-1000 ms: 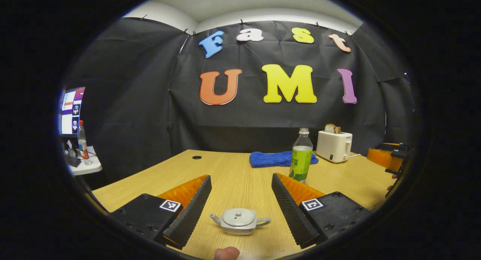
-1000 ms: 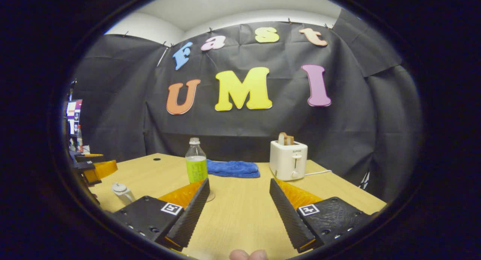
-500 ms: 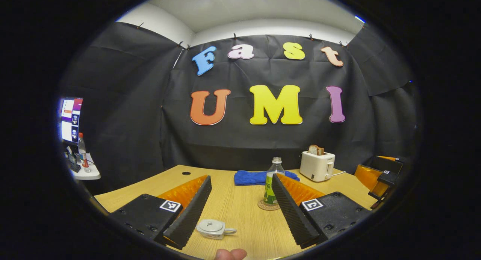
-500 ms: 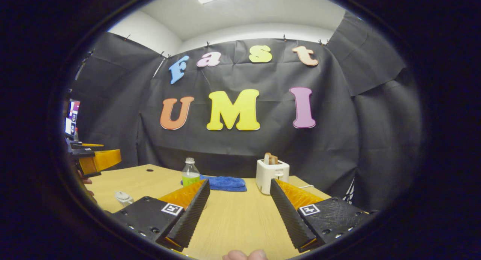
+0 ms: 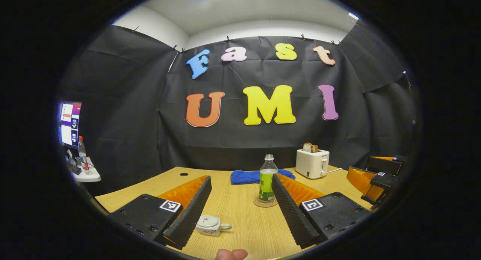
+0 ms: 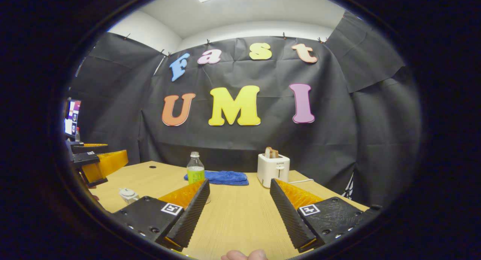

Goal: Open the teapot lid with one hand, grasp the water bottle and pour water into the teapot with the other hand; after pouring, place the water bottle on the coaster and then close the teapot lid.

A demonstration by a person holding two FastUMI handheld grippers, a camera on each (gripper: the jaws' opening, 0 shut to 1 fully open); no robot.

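A small grey teapot (image 5: 211, 225) with its lid on sits on the wooden table (image 5: 240, 233), just beside the left finger of my left gripper (image 5: 240, 211), which is open and empty. Farther back, a clear bottle with a green label (image 5: 267, 182) stands upright on a round coaster (image 5: 264, 203). In the right gripper view the bottle (image 6: 195, 170) and the teapot (image 6: 128, 194) lie ahead and to the left. My right gripper (image 6: 238, 211) is open with nothing between its fingers.
A white toaster (image 5: 312, 163) holding a slice of bread and a blue towel (image 5: 258, 176) sit at the back of the table. The right gripper (image 5: 375, 179) shows at the right edge. A side table (image 5: 84, 173) with a bottle stands far left.
Both grippers have drawn back from the table, so the teapot and bottle look smaller and farther. The teapot has slid toward the left finger in the left gripper view. Both stay open.
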